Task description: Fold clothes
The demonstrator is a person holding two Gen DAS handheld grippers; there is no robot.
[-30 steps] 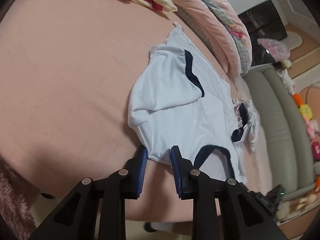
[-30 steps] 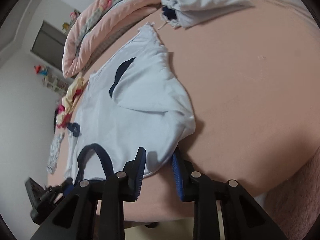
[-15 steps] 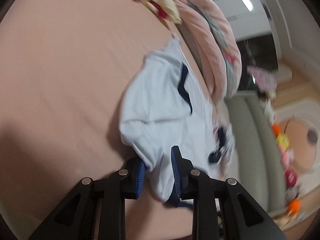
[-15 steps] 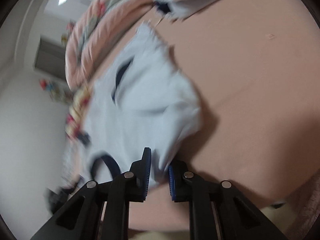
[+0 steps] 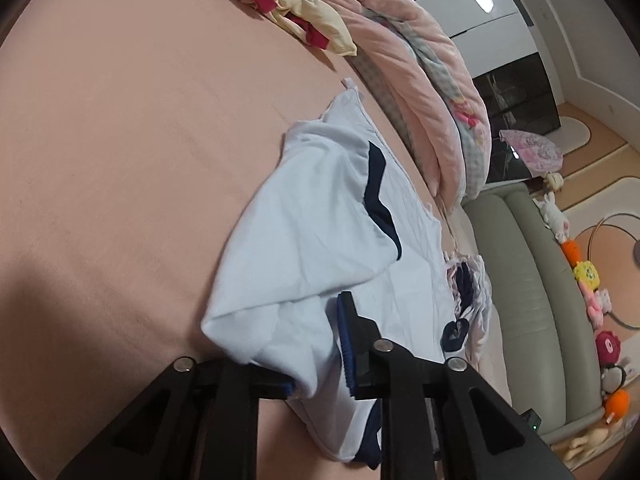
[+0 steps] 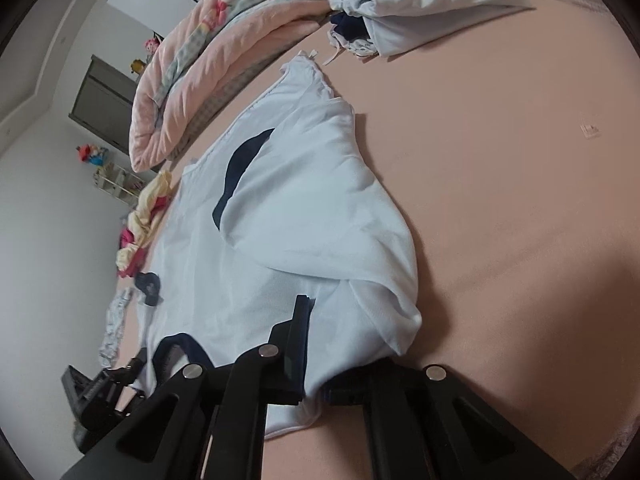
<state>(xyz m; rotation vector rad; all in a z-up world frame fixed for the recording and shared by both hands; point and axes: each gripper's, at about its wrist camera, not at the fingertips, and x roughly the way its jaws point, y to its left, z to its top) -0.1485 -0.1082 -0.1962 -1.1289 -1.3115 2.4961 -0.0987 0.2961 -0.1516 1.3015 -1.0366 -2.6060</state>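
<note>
Pale-blue cotton shirt with navy trim (image 5: 304, 240) lies on the peach bedsheet (image 5: 120, 140), one sleeve folded over its body. No brand, label or writing is legible on it. The left gripper (image 5: 316, 360) is clamped on one near shoulder, its jaws having just closed on the cloth; one pad is buried under fabric. The right gripper (image 6: 316, 352) is clamped on the other shoulder, jaws just closed, cloth covering one finger. A pink folded quilt (image 6: 208, 64) lies beyond; its printed pattern is indistinct.

Pale-blue shirt (image 5: 304, 240), sleeves folded inward
</note>
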